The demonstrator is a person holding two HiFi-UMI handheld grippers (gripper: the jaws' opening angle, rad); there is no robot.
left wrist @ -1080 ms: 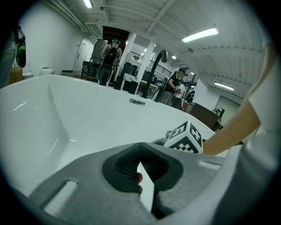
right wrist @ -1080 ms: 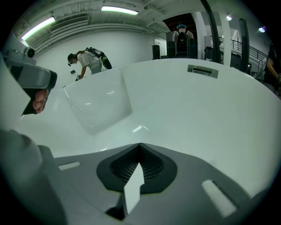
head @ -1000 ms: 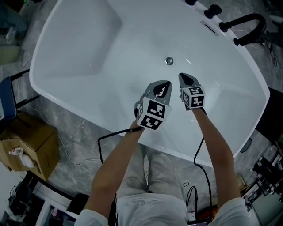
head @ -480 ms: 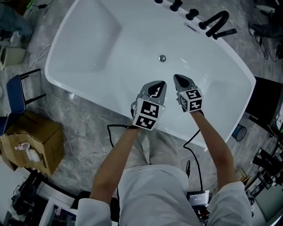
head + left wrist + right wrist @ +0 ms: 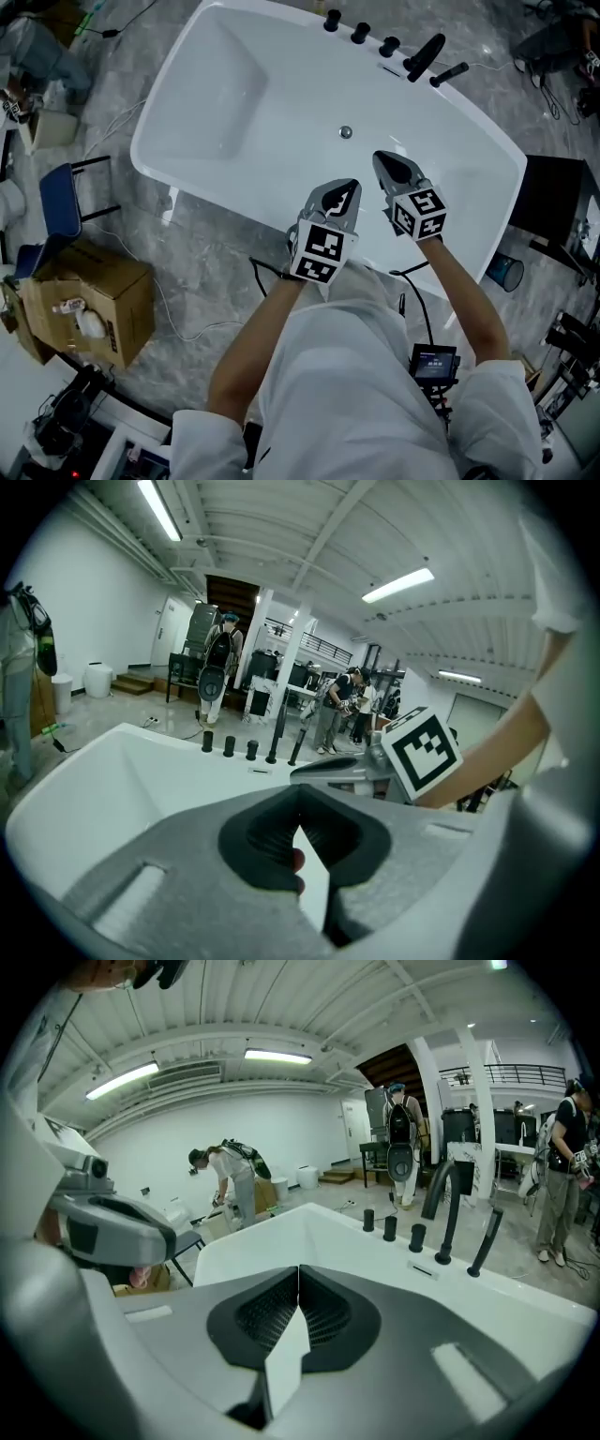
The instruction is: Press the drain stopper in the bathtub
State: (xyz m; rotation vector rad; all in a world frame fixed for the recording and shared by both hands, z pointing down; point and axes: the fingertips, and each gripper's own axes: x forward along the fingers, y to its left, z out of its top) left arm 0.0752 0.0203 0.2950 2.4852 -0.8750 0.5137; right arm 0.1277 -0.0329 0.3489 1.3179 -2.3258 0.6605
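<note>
A white bathtub point(image 5: 234, 84) stands on a grey marbled floor point(image 5: 202, 272) below us, and we hold our two grippers side by side above its near rim. The only print we can make out plainly is the black-and-white square patterning on the marker cubes point(image 5: 320, 253) at the back of each tool. A small screen point(image 5: 433, 361) glows beside our right arm, its text too small to read.

The drain stopper point(image 5: 346, 132) is a small round silver disc, bright against the white enamel. It sits in the tub floor about midway along its length, on the side nearer the taps. It lies just beyond the tips of both tools and neither touches it.

Three black knobs point(image 5: 360, 33), a black spout point(image 5: 424, 54) and a black hand shower point(image 5: 448, 72) line the far rim. A cardboard box point(image 5: 103, 291) and a blue chair point(image 5: 58, 202) stand on the floor at left.

The left gripper point(image 5: 352, 186) has its jaws pressed together at the tips, gripping nothing. The right gripper point(image 5: 382, 159) is likewise closed tip to tip and empty, with white tub showing through the narrow wedge behind its tips.
</note>
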